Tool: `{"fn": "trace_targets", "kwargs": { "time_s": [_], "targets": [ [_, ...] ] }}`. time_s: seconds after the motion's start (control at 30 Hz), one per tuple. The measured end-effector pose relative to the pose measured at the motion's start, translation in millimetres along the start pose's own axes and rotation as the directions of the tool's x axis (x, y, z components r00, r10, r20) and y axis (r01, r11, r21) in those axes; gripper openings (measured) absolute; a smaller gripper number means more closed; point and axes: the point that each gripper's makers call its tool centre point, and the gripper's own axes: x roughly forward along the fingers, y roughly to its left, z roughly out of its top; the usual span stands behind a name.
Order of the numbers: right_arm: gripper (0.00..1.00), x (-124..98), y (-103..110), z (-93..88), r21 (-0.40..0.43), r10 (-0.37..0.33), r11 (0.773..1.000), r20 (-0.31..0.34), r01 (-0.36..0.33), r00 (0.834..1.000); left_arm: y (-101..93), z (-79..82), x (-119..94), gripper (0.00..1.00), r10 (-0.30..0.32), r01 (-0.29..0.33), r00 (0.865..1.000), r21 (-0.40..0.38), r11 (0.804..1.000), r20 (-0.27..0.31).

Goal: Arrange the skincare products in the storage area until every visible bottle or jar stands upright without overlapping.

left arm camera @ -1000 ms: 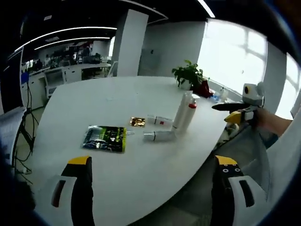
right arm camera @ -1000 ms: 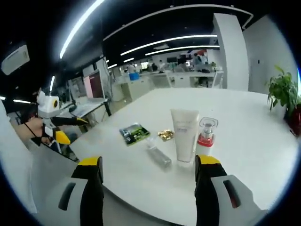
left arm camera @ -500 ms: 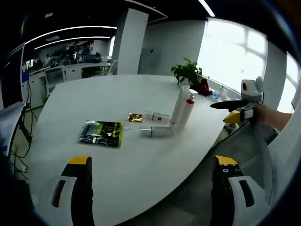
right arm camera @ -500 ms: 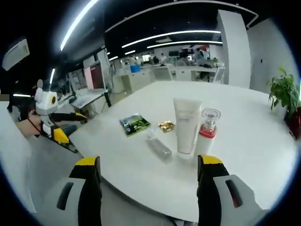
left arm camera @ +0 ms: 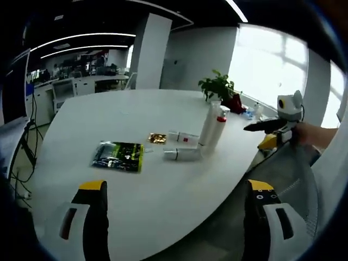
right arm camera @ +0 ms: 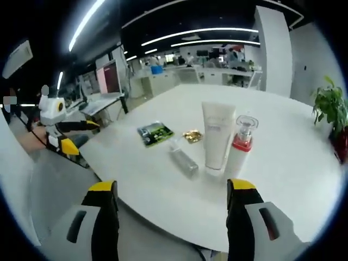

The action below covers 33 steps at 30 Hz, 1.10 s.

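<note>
Right gripper [right arm camera: 171, 217] spread wide and holding nothing, now nearer the table edge than a second ago, so the items loom larger past its jaws. At 12 o'clock off the jaws, a white tube [right arm camera: 218, 136] upright on its cap; touching or just beside it toward 1 o'clock, a pump bottle [right arm camera: 239, 153] with a red collar, also upright. At 11 o'clock, a clear bottle [right arm camera: 182, 161] flat on its side on the white table [right arm camera: 283, 163], clearly the piece left to stand up. Beyond it a small gold packet [right arm camera: 192, 136] and a green sachet [right arm camera: 155, 133], both flat. Left gripper [left arm camera: 173, 220] likewise agape and empty, barely shifted, well back from the edge, with the lying bottle [left arm camera: 182, 155] at 12 o'clock. Approach only so far; nothing touched, nothing righted yet.
</note>
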Motion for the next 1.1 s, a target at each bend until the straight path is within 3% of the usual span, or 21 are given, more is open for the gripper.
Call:
{"fn": "trace_targets", "kwargs": {
  "time_s": [0.3, 0.53, 0.77, 0.97, 1.1],
  "targets": [
    [0.80, 2.9, 4.5, -8.7, 0.005, 0.020, 1.000, -0.049, -0.020, 0.999, 2.1, -2.7, 1.6, 0.96, 0.023, -0.023, 1.000, 0.026, 0.999, -0.013],
    [0.82, 8.1, 13.7, -14.0, -0.035, 0.038, 0.998, -0.104, -0.042, 0.994, 7.9, 0.6, -1.0, 0.95, 0.039, -0.039, 0.999, 0.002, 0.999, 0.017],
    [0.84, 11.2, 21.0, -19.7, -0.074, 0.061, 0.994, -0.158, -0.074, 0.986, 9.4, -0.7, -0.3, 0.95, 0.042, -0.043, 0.999, 0.026, 0.999, 0.014],
    [0.80, 25.0, 26.1, -16.6, -0.077, 0.089, 0.992, -0.167, -0.103, 0.982, 10.8, 2.2, -1.4, 0.94, 0.044, -0.044, 0.998, 0.010, 0.999, 0.038],
    [0.79, 36.3, 35.6, -14.0, -0.140, 0.116, 0.979, -0.199, -0.146, 0.973, 10.5, 3.7, -1.9, 0.94, 0.049, -0.049, 0.998, 0.010, 0.999, 0.043]
  ]
}}
